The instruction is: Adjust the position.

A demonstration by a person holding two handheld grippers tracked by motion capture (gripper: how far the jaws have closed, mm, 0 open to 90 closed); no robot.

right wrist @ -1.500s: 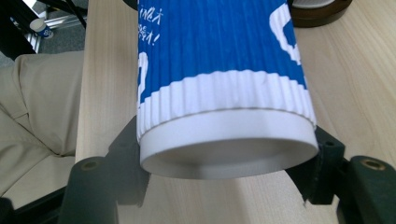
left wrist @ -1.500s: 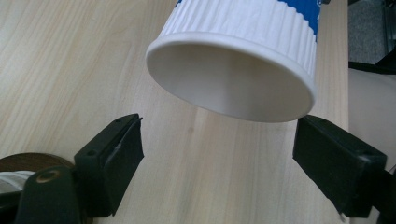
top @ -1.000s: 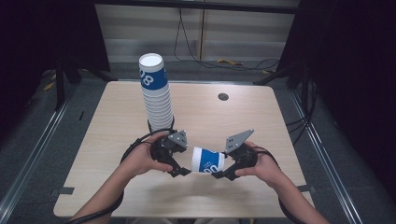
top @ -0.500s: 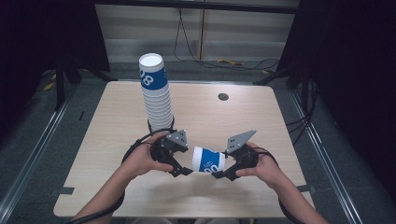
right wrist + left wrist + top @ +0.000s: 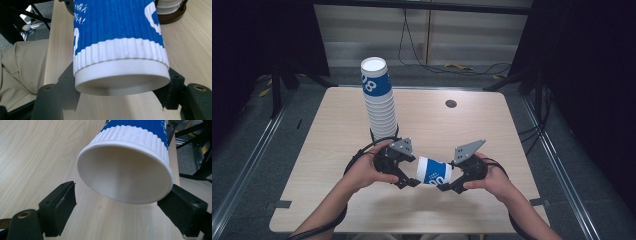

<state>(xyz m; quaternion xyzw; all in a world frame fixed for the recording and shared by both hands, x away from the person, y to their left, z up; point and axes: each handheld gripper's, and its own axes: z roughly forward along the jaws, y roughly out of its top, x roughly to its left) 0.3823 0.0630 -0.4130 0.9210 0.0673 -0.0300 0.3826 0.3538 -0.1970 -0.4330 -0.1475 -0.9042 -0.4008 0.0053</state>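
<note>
Both forearms reach in over the counter's near edge. The left claw (image 5: 412,181) has its jaws apart, gripping nothing; the right claw (image 5: 443,186) faces it, its jaws clamped.

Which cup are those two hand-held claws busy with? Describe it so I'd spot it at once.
Start at the light wooden table and the tall stack of cups standing near its far edge. Nearer the person, between the left gripper and the right gripper, is a single paper cup. Unlike the upright stacked ones, it lies sideways in the air, alone.
</note>
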